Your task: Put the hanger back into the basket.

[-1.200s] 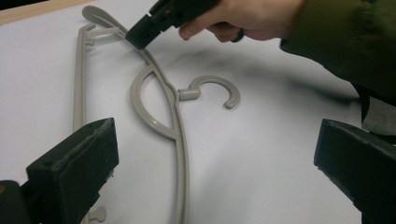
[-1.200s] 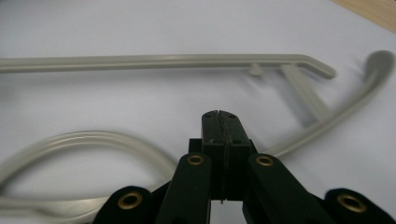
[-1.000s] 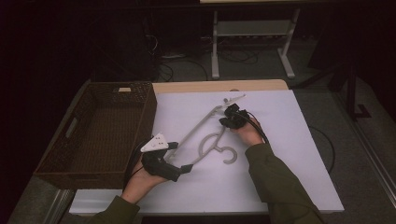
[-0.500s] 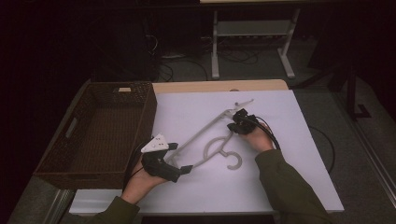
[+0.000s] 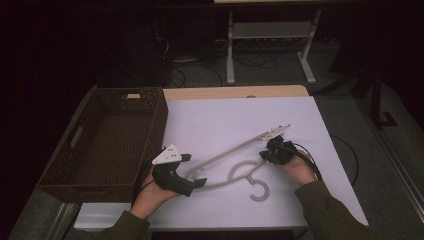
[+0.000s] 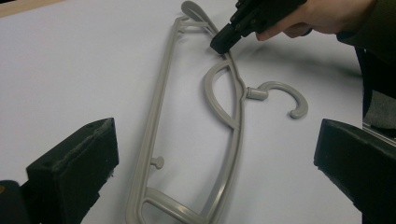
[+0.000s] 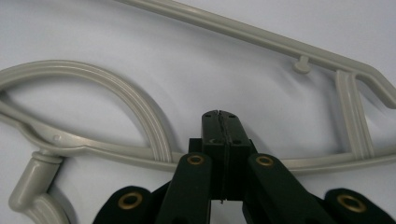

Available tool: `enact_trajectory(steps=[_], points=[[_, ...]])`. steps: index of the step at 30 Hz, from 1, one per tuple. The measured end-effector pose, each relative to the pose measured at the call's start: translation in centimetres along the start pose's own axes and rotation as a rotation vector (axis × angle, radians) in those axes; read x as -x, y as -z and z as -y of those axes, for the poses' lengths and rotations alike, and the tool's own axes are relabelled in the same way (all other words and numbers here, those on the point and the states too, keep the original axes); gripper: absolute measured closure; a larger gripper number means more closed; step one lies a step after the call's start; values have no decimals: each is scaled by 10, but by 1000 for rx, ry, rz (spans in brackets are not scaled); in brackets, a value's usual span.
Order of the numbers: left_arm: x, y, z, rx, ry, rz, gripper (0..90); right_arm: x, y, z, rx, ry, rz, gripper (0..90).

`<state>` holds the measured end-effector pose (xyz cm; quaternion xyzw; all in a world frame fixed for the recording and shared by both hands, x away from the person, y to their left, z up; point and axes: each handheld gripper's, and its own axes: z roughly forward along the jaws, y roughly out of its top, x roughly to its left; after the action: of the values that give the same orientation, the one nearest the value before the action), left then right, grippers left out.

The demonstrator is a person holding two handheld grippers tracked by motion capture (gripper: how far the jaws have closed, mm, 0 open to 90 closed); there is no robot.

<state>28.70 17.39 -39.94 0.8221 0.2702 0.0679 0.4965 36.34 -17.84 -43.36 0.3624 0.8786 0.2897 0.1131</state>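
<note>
As a grey plastic hanger (image 5: 235,167) lies flat on the white table sheet (image 5: 220,120), it is worked from both ends. At far left, a dark wicker basket (image 5: 107,137) stands on the table edge, with nothing seen inside it. Just right of the basket, the left gripper (image 5: 197,179) is held low at the hanger's near-left end; in the left gripper view its jaws are spread wide to either side of that end, gripping nothing. Further right, the hook (image 6: 280,95) is seen curling toward the near edge. At the far-right arm of the hanger, the right gripper (image 7: 220,119) is pinched closed over the thin bar, apparently clamping it, though the bar is hidden beneath the pads. The step in hand is judged to be securing the hanger at two points. Next, the left jaws would need to be closed on the near end before a lift toward the basket is attempted.
</note>
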Motion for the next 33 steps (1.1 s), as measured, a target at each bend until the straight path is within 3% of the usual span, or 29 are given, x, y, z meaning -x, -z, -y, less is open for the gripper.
enact_trajectory(steps=[6, 10, 15, 16, 23, 24, 33], points=[[0, -1, 0, -8, -5, 3, 0, 1, 5, -2, 48, -7, 1, 865], [0, -2, 1, -7, -2, 3, 0, -3, 20, -2, 98, -21, -17, 760], [0, -1, 2, -10, -4, 2, 0, -16, 39, 7, 164, 10, -58, 719], [0, -2, 2, -9, -4, 3, 0, -23, 45, 13, 154, 20, -82, 720], [1, -4, 2, -12, -1, 5, 0, -40, 52, 33, 146, 62, -126, 723], [1, -4, 3, -11, 4, 5, 0, -44, 51, 38, 126, 82, -130, 723], [1, -5, 4, -21, -2, 8, 0, -50, 32, 45, 49, 107, -149, 722]])
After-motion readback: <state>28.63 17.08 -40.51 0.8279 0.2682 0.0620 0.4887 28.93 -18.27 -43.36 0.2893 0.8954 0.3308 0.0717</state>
